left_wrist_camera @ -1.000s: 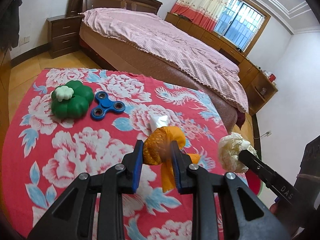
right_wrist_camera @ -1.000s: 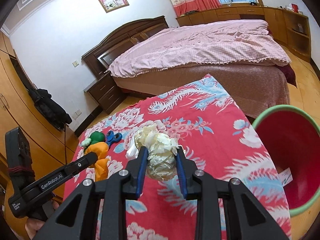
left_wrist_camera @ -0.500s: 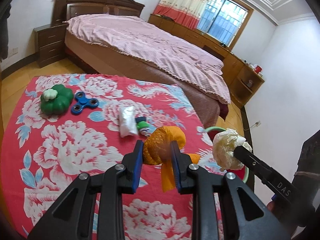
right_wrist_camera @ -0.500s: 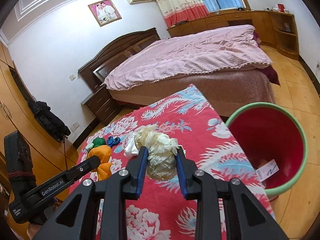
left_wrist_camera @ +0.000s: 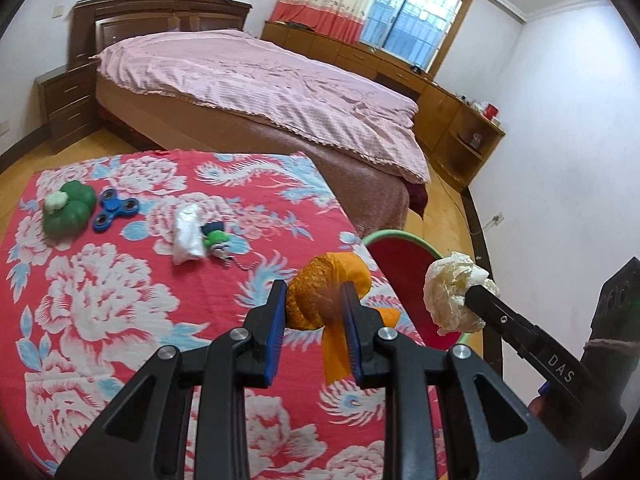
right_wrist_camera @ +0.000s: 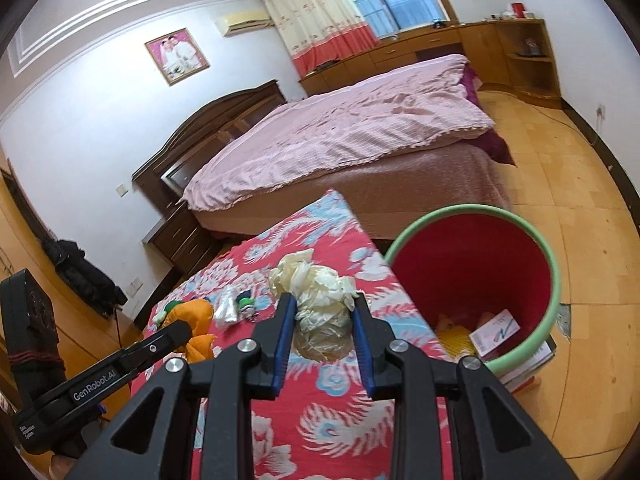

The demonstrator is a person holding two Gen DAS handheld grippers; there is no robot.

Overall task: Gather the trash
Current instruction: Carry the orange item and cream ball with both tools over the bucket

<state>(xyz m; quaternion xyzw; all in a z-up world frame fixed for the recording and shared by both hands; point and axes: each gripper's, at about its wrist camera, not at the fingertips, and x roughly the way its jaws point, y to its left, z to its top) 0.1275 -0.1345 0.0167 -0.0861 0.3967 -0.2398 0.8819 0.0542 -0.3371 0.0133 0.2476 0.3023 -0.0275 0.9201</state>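
Orange peel (left_wrist_camera: 326, 294) pinched between the blue pads of the left gripper (left_wrist_camera: 314, 316), jaws clamped on it, a loose strip of peel hanging down below the pads. Held above the red flowered tablecloth (left_wrist_camera: 100, 320), near the edge that borders the bin. Crumpled white paper wad (right_wrist_camera: 316, 304) squeezed between the pads of the right gripper (right_wrist_camera: 322, 330), jaws closed on the wad, its upper folds sticking out past the fingertips. Seen from the left wrist view, the same wad (left_wrist_camera: 456, 296) held beyond the tablecloth's edge, in front of the bin's rim. Seen from the right wrist view, the peel (right_wrist_camera: 196, 320) over the tablecloth, well short of the bin.

Red bin with green rim (right_wrist_camera: 556, 280) standing on the wooden floor (right_wrist_camera: 580, 168) just beside the tablecloth's edge, below tabletop level. Inside it, a yellow scrap and a white printed card (right_wrist_camera: 496, 332); other contents too blurred to tell. Flat stack of something under the bin's base, not identifiable.

Lying on the tablecloth, toward its far corner: green pumpkin-shaped toy (left_wrist_camera: 68, 214) with a white stem, and touching or just beside it a blue fidget spinner (left_wrist_camera: 114, 212). Nearer the middle: small clear plastic bag (left_wrist_camera: 186, 234), and just beside it a small green and dark keychain toy (left_wrist_camera: 216, 236) with a bead chain trailing toward the bin side.

Bed with pink cover (left_wrist_camera: 260, 88) beyond the table's far edge.
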